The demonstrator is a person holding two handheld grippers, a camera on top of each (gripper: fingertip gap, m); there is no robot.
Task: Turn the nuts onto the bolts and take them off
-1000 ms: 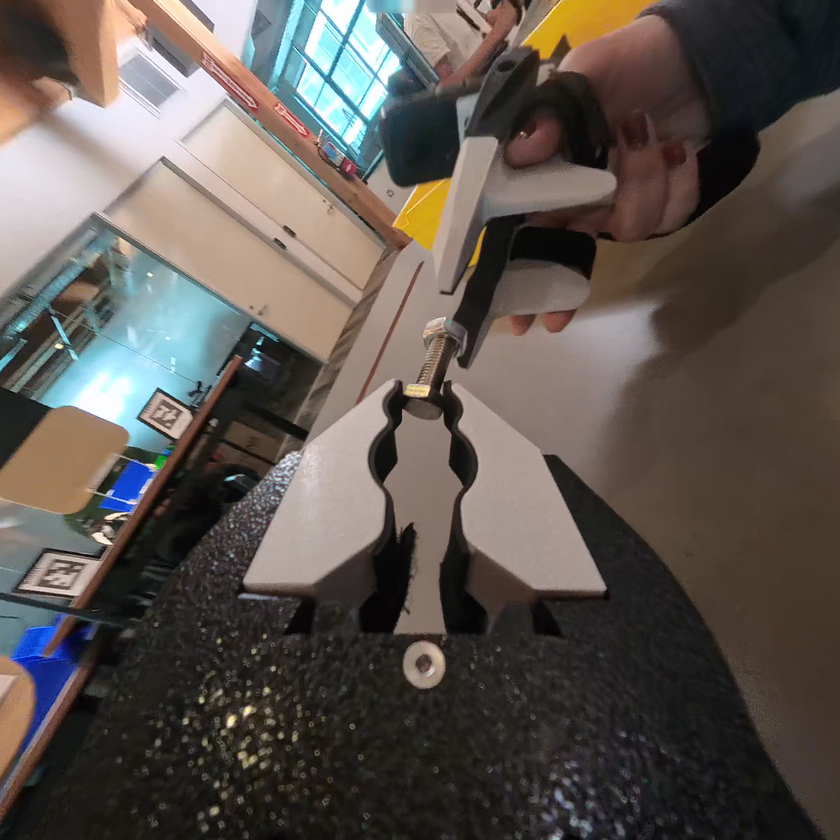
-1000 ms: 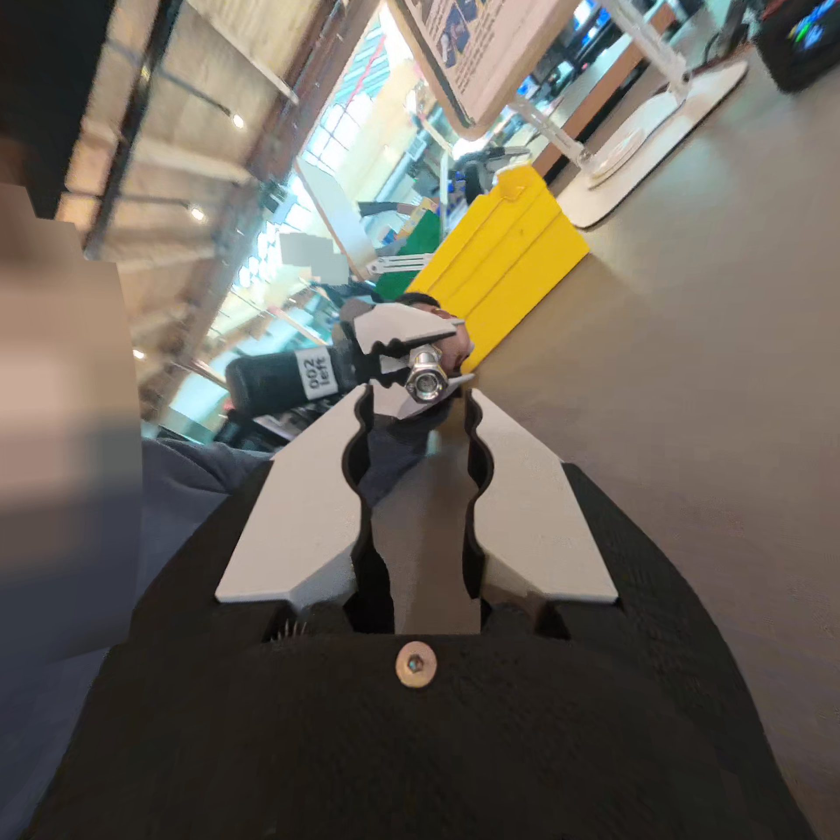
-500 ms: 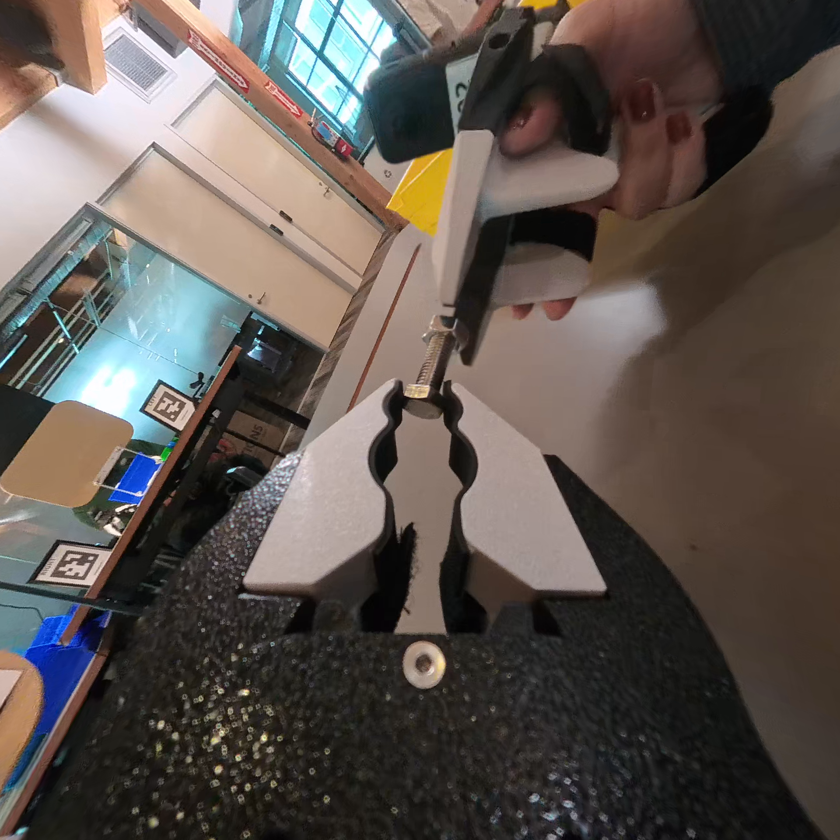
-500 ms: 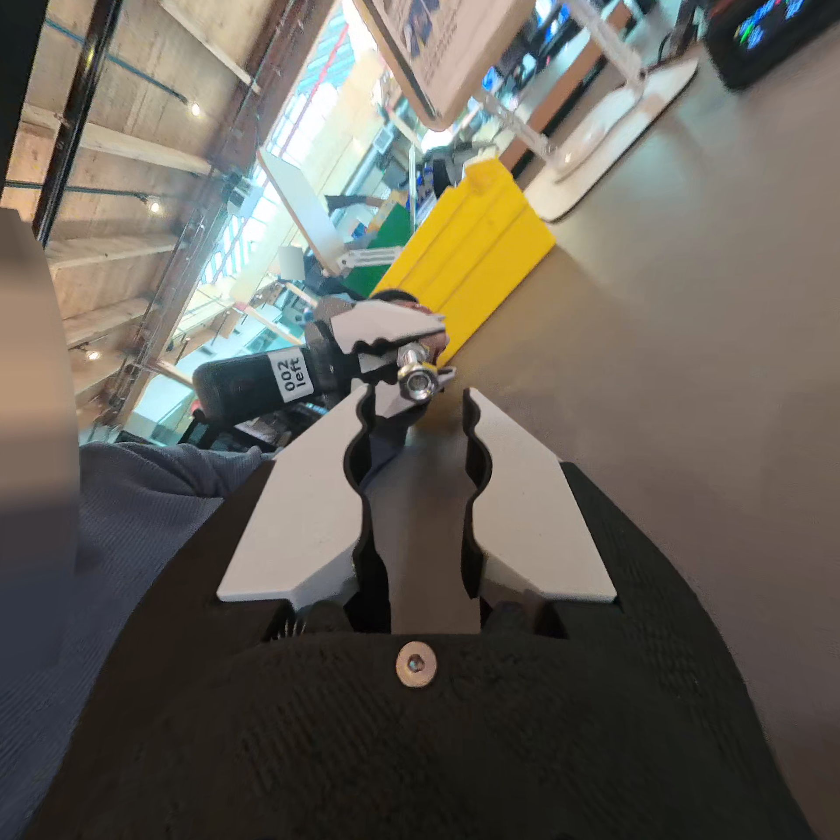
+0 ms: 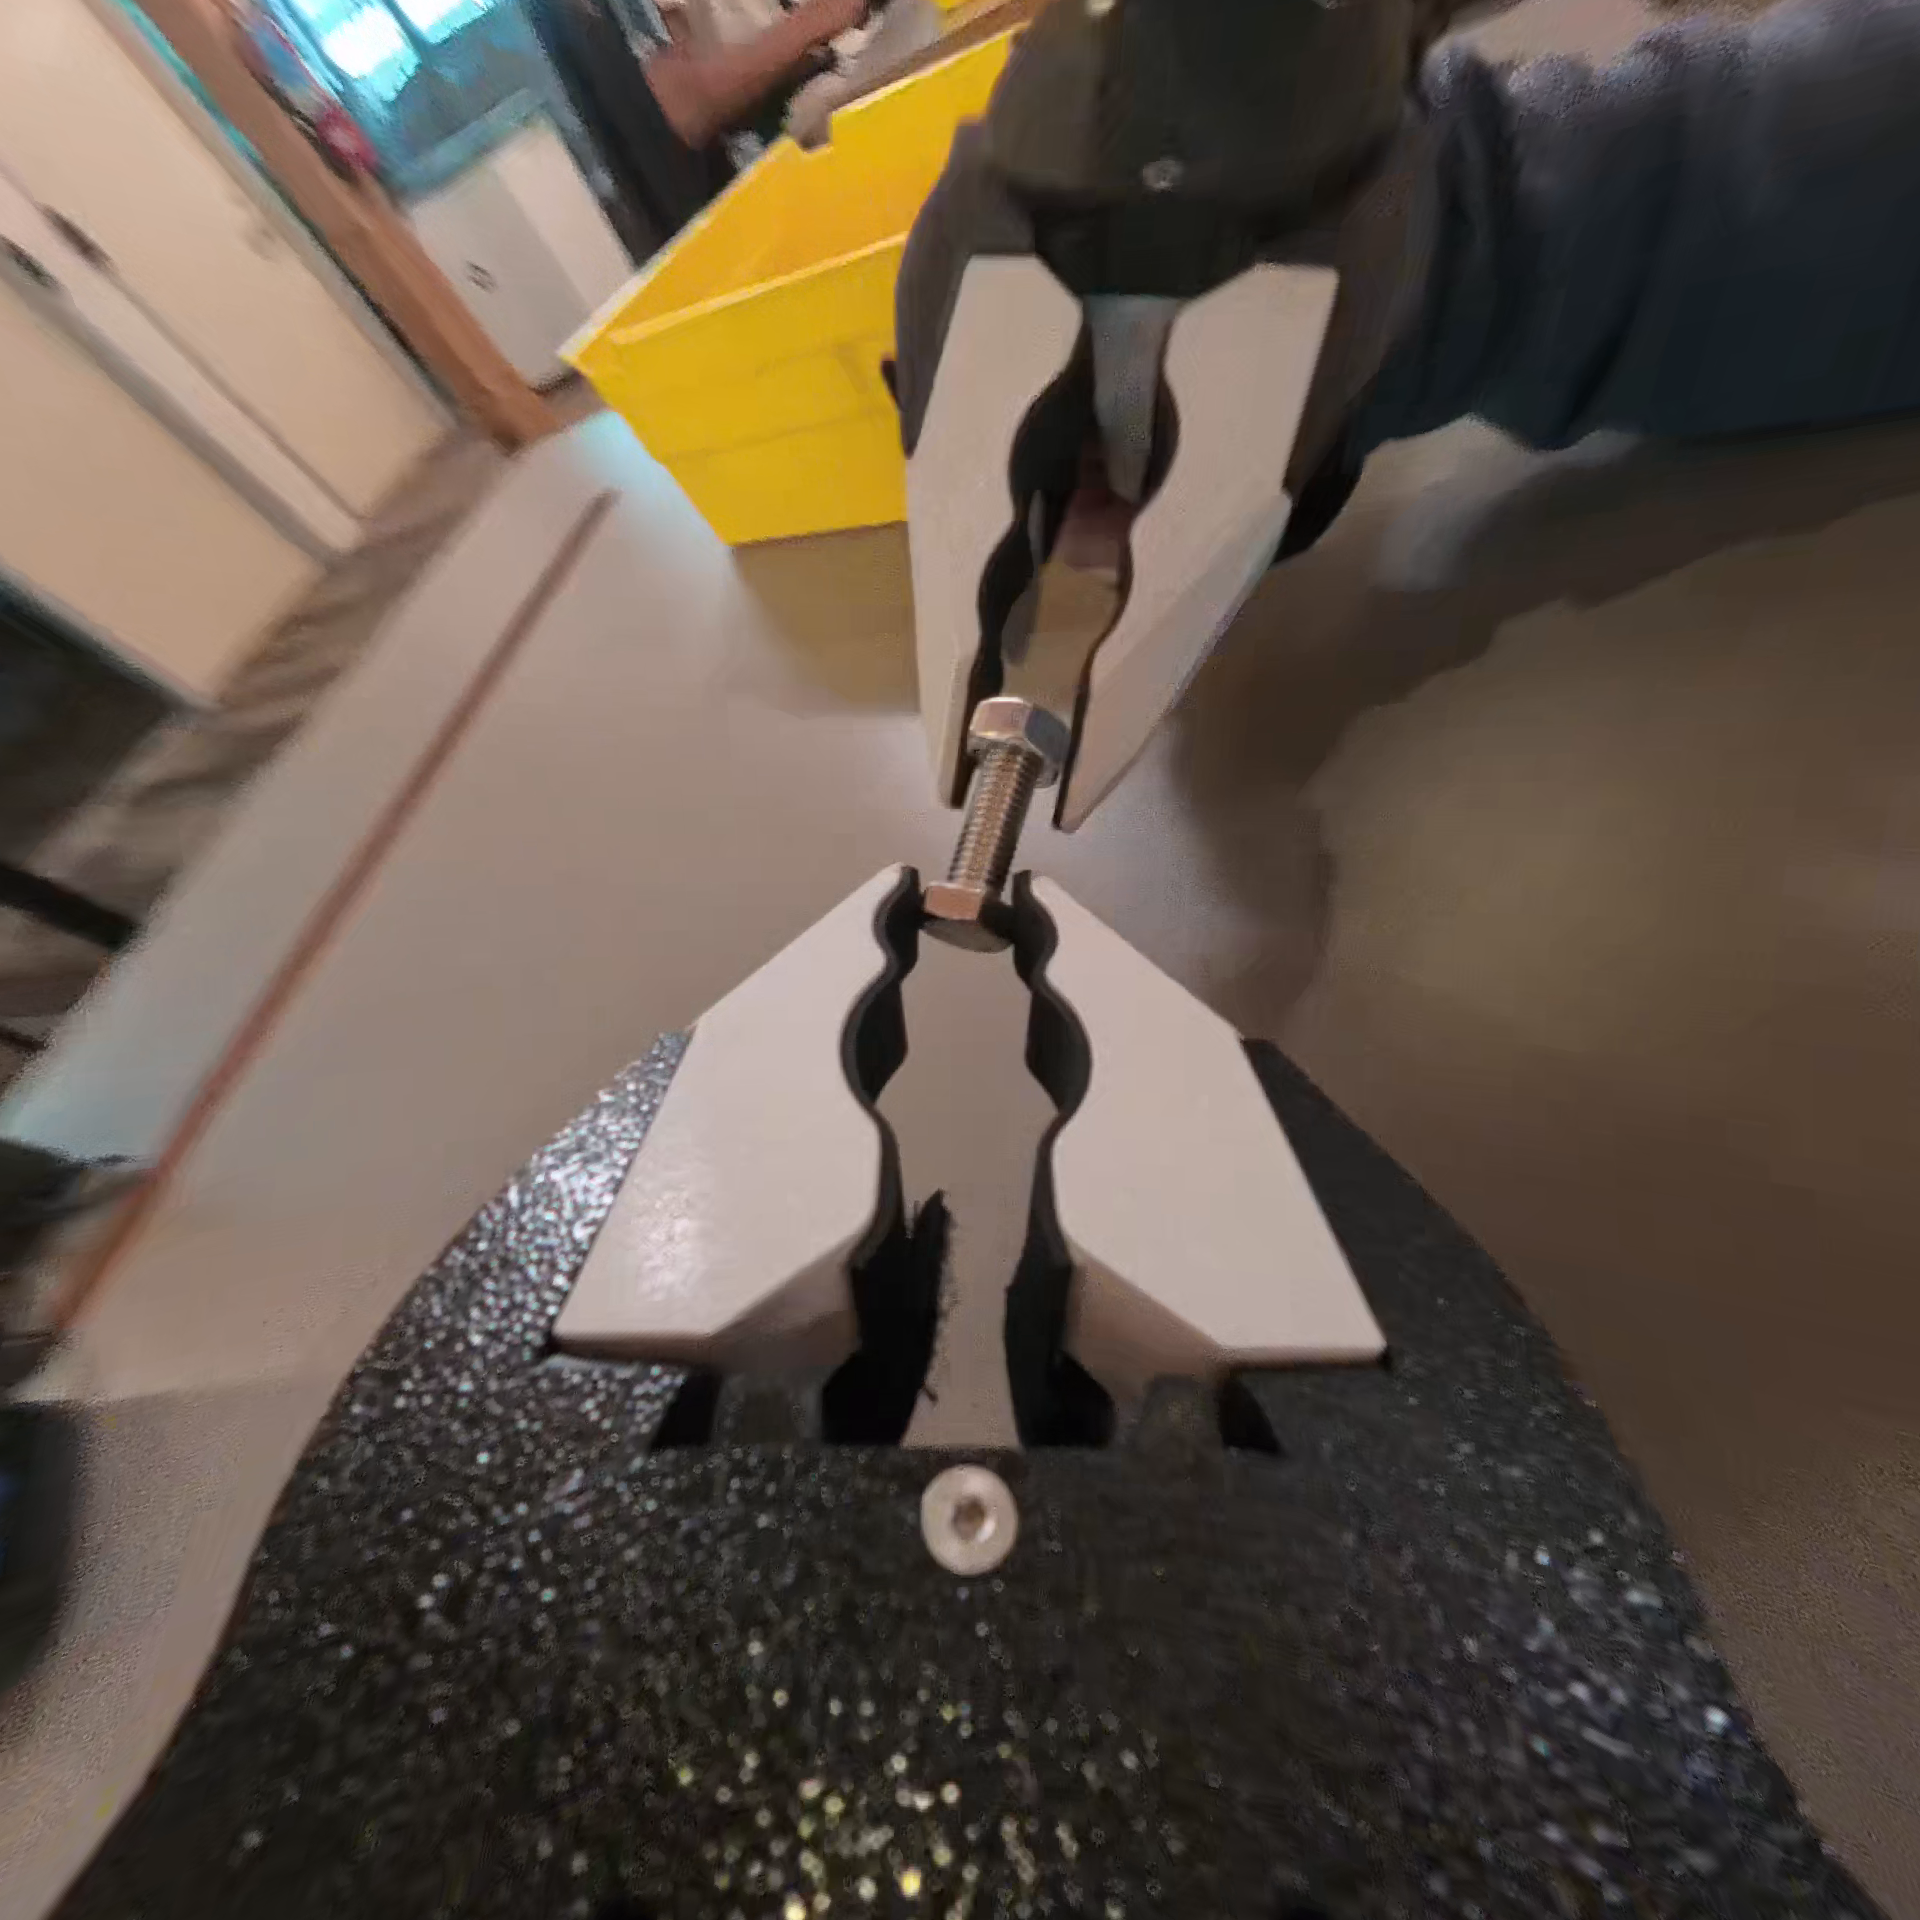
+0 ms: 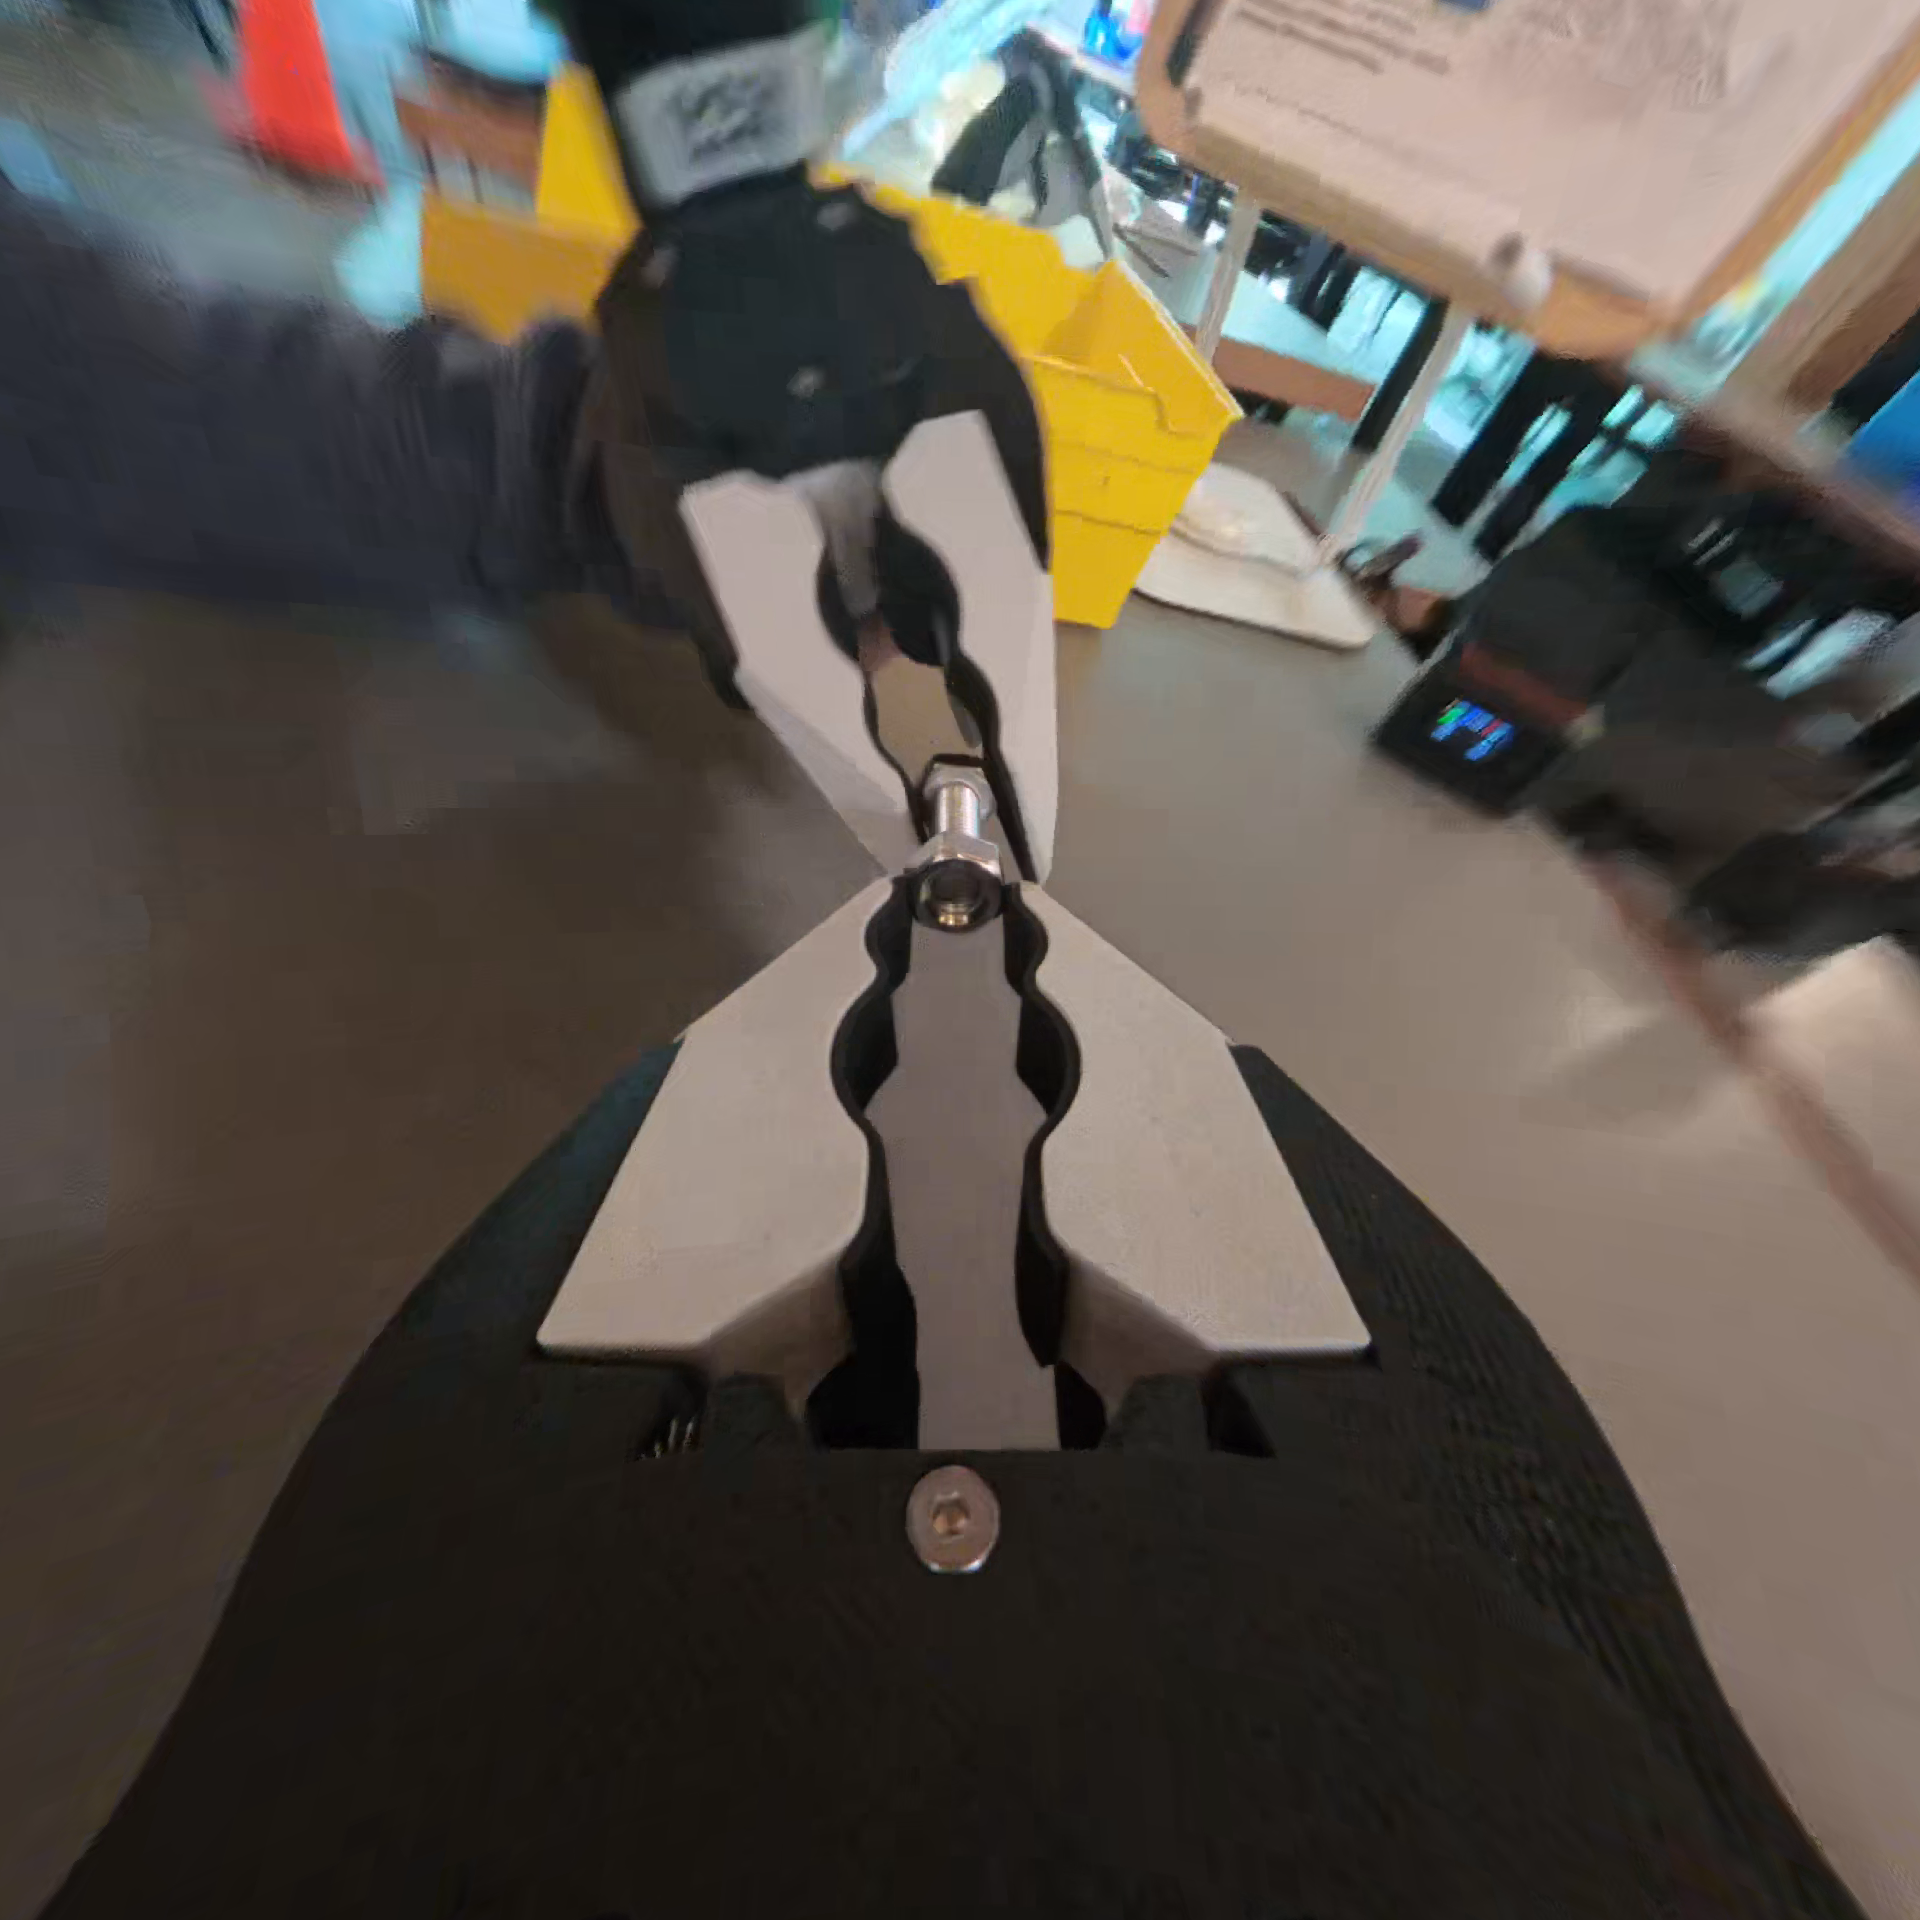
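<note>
A steel bolt (image 5: 987, 831) is held in the air between my two grippers, above the grey tabletop (image 5: 1558, 935). My left gripper (image 5: 966, 914) is shut on the bolt's hex head (image 5: 961, 904). My right gripper (image 5: 1010, 816) comes from the far side, with its fingers closed on the nut (image 5: 1013, 732) at the other end of the thread. In the right wrist view my right gripper (image 6: 956, 894) pinches the nut (image 6: 954, 883) at its tips. The thread (image 6: 948, 816) runs away from it into the left gripper's fingers (image 6: 821, 675).
A yellow bin (image 5: 769, 395) stands at the back of the table and also shows in the right wrist view (image 6: 1122, 416). A sign board on a white stand (image 6: 1247, 561) and a black device with a small screen (image 6: 1475, 727) sit at the right. A dark blue sleeve (image 5: 1662, 260) is behind. The tips of both grippers are at nearly the same place.
Both grippers have rolled, so the table now looks level. My right gripper, open before with the nut ahead of its tips, has closed on the nut. The left keeps hold of the bolt head.
</note>
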